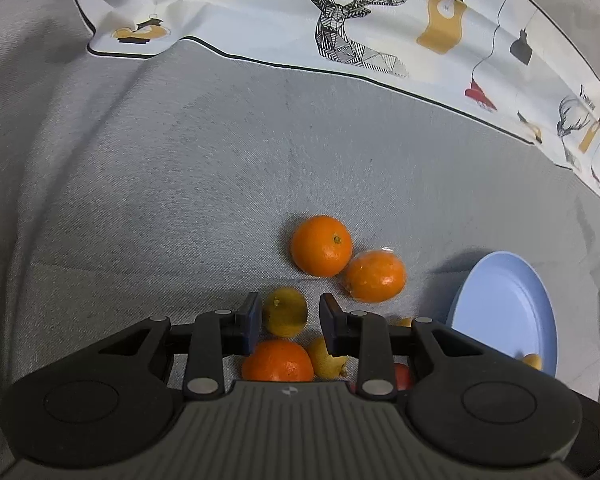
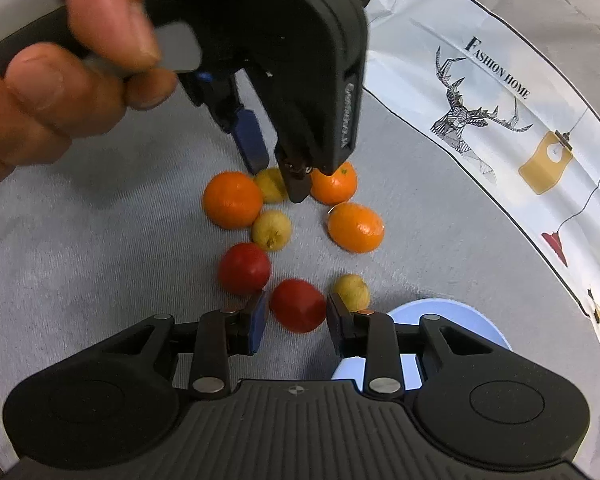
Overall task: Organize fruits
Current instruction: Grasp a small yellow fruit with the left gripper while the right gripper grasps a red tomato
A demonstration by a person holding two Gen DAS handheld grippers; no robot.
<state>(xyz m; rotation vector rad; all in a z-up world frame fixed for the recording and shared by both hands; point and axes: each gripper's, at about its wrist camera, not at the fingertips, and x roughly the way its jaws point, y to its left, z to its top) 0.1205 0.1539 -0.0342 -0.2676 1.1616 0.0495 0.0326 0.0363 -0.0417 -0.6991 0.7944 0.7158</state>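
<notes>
Several fruits lie on a grey cloth. My left gripper [image 1: 287,322] is open with a small yellow fruit [image 1: 285,311] between its fingers; the right wrist view shows it [image 2: 276,182] straddling that yellow fruit [image 2: 271,185]. Two oranges [image 1: 321,245] [image 1: 375,276] lie beyond it, and a third orange [image 1: 278,361] sits under the fingers. My right gripper [image 2: 296,318] is open around a red fruit [image 2: 298,310], with a gap on each side. Another red fruit [image 2: 245,268] and two more yellow fruits [image 2: 272,230] [image 2: 352,291] lie close by.
A light blue plate [image 1: 504,312] sits right of the fruit pile, partly under my right gripper [image 2: 440,308]. A white patterned cloth [image 1: 340,20] with deer prints covers the far side. A hand [image 2: 60,60] holds the left gripper.
</notes>
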